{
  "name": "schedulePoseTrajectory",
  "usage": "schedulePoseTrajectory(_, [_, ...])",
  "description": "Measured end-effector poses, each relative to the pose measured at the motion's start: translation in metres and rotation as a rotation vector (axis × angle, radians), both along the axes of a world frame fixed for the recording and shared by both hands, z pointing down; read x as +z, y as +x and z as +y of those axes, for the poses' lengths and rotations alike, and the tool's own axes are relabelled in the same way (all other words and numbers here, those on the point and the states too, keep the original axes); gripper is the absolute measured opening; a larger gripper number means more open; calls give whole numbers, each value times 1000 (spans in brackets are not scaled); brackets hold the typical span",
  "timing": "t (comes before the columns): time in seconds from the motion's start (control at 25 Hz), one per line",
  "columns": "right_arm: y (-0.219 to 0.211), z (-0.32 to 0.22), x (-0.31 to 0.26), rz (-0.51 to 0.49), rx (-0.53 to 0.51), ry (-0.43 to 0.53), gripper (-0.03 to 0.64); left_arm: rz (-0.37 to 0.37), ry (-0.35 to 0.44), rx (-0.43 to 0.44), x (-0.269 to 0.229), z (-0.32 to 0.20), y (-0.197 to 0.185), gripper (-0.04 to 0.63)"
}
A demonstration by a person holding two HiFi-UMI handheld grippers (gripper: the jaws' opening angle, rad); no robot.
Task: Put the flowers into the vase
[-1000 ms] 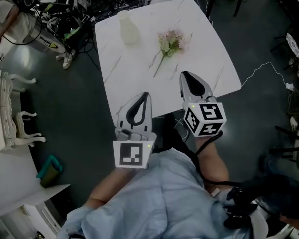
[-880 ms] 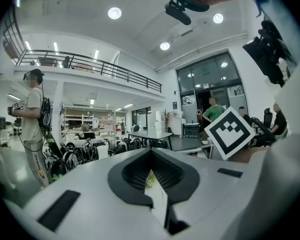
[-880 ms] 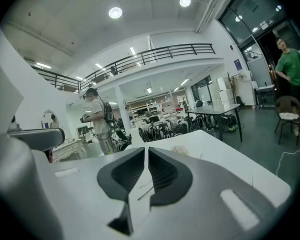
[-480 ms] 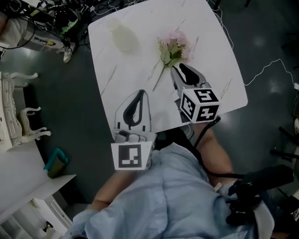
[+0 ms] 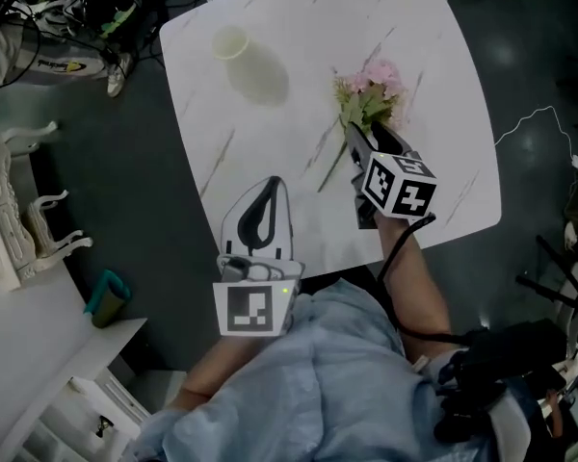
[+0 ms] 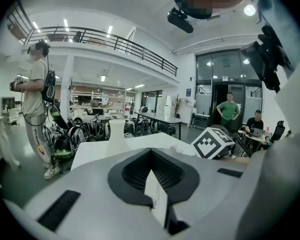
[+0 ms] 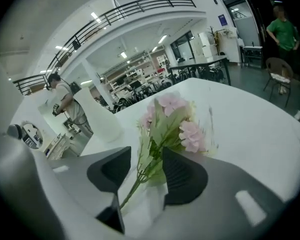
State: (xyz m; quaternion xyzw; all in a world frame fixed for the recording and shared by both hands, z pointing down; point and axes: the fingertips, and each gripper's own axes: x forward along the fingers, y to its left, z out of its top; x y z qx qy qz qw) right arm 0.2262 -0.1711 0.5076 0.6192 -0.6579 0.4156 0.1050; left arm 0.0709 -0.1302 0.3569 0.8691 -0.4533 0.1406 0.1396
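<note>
The right tongs (image 5: pixel 358 141) have come forward from the near edge of the counter (image 5: pixel 433 85) to the flowers (image 5: pixel 371 99), and the left tongs (image 5: pixel 272 187) have edged further in over the counter's near side.

The flowers lie flat on the counter, a small bunch of pink blooms and green leaves with the stem trailing back toward the person. The right tongs point down at them and are opening. In the right gripper view the stem and lower leaves run up between the two dark pads, which stand clear on either side and do not yet press on anything. The left tongs are pressed together with nothing between them. The vase (image 5: pixel 250 65), pale and narrow-necked, stands upright on the far left part of the counter, well apart from the flowers, with its mouth open and empty.

The step in hand looks like the approach to the first pick-up, so the task has barely begun. Next the right tongs would need to settle lower around the stem, just below the leaves, and close firmly enough that the thin stem does not slip. Then the bunch must be lifted, turned stem-down and carried to the vase's narrow mouth.
</note>
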Motion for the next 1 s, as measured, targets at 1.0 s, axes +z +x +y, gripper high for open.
schedulePoseTrajectory(1.0, [2,-32,3,6,54,46,11,78,-53,-34,18,-23,-31,4])
